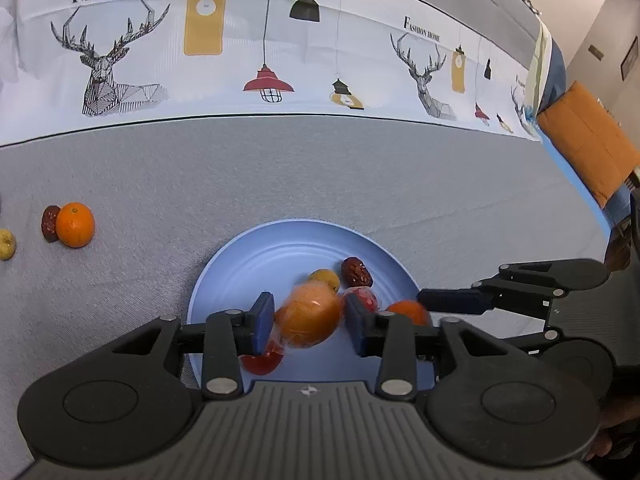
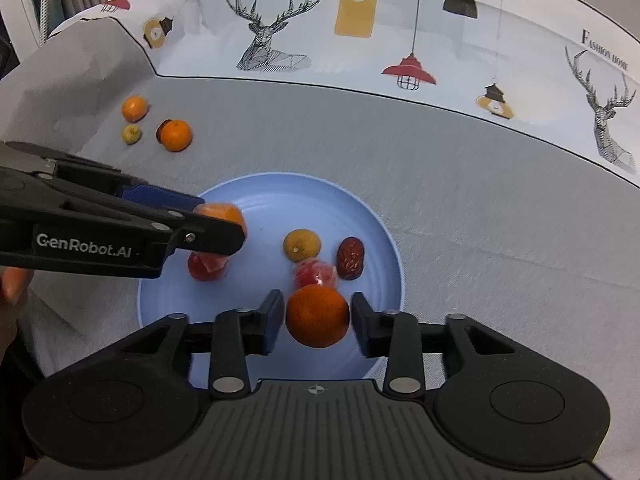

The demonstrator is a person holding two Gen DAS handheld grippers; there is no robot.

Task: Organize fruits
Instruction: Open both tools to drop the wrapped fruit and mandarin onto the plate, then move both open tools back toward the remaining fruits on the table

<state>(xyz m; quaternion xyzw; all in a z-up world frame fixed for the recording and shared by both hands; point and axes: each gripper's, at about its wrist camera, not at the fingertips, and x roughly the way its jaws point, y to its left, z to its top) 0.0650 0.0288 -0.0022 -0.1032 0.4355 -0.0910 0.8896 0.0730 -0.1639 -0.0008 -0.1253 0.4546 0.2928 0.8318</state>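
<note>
Both claws over the blue plate point(image 2: 384, 216), jaws parted: left gripper point(image 1: 308, 322) has a blurred orange point(image 1: 310, 316) between its pads, gap visible, looks released; right gripper point(image 2: 318, 318) likewise around its own orange point(image 2: 318, 316), not pinched. Plate also holds a yellow fruit point(image 2: 302, 245), red date point(image 2: 350, 258) at 3 o'clock, two wrapped red fruits. Left to collect, at 10 o'clock off the plate: two oranges, a yellow fruit, a dark date half hidden. Left orange too smeared to judge contact.
</note>
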